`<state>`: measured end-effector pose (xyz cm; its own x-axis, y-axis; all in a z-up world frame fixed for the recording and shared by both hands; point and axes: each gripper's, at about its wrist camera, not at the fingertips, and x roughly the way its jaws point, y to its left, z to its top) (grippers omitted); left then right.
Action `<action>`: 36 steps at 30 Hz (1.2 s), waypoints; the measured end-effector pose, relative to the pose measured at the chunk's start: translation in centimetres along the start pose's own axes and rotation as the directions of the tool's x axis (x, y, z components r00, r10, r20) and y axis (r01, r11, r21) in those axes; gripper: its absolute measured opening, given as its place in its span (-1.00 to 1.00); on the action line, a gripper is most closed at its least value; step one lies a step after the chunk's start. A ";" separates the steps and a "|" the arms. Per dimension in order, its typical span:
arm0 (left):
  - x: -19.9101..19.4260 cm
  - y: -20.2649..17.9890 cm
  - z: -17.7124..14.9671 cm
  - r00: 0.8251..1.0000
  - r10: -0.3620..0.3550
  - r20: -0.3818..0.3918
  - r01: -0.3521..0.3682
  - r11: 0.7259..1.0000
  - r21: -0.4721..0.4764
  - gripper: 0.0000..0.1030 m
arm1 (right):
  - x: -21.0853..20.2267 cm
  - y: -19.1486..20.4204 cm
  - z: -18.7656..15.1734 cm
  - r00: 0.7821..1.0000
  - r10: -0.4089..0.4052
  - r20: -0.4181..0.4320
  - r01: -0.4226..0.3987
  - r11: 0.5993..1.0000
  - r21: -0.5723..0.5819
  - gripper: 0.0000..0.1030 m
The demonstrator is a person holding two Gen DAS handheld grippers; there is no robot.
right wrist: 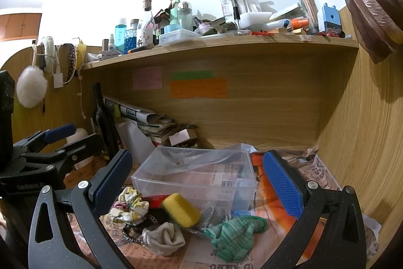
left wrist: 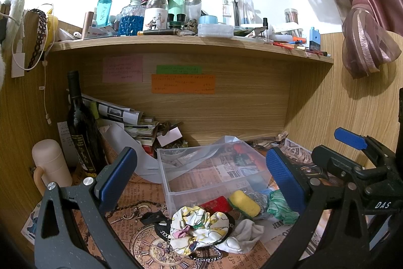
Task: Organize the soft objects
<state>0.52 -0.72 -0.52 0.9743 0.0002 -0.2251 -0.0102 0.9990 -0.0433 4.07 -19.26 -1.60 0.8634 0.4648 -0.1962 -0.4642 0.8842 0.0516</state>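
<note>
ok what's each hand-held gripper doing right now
left hand-held gripper: open, holding nothing.
right hand-held gripper: open, holding nothing.

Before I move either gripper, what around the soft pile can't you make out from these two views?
- Red item: left wrist view, mostly hidden behind the floral scrunchie; kind unclear.
- Silvery mesh piece: right wrist view, partly under the yellow sponge.
- Sticky notes: writing too small.
- Clear box: its inside is blurred by a plastic sheet.
</note>
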 end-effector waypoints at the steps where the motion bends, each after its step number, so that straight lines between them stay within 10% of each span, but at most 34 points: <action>1: 0.0 0.0 0.0 1.000 0.000 -0.001 0.000 1.000 -0.001 1.00 | 0.0 0.0 0.0 1.000 0.000 -0.001 0.000 1.000 0.001 1.00; 21: 0.5 0.1 -0.3 1.000 0.000 -0.014 0.000 1.000 -0.007 1.00 | 0.2 0.0 0.1 1.000 0.021 -0.013 -0.021 1.000 0.001 1.00; 32: 3.5 1.5 -3.6 0.984 -0.038 -0.176 0.034 0.999 -0.030 0.99 | 2.2 -1.4 -3.0 0.988 0.001 -0.153 -0.001 1.000 0.000 0.99; 36: 4.8 2.0 -5.3 0.966 -0.035 -0.255 0.026 0.999 -0.039 0.64 | 3.1 -2.4 -4.5 0.976 -0.020 -0.216 0.021 1.000 0.005 0.72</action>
<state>4.03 1.01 -6.86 0.8844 -0.0464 -0.4645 0.0066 0.9962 -0.0869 6.94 -20.16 -6.72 0.8094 0.4263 -0.4040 -0.4446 0.8942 0.0527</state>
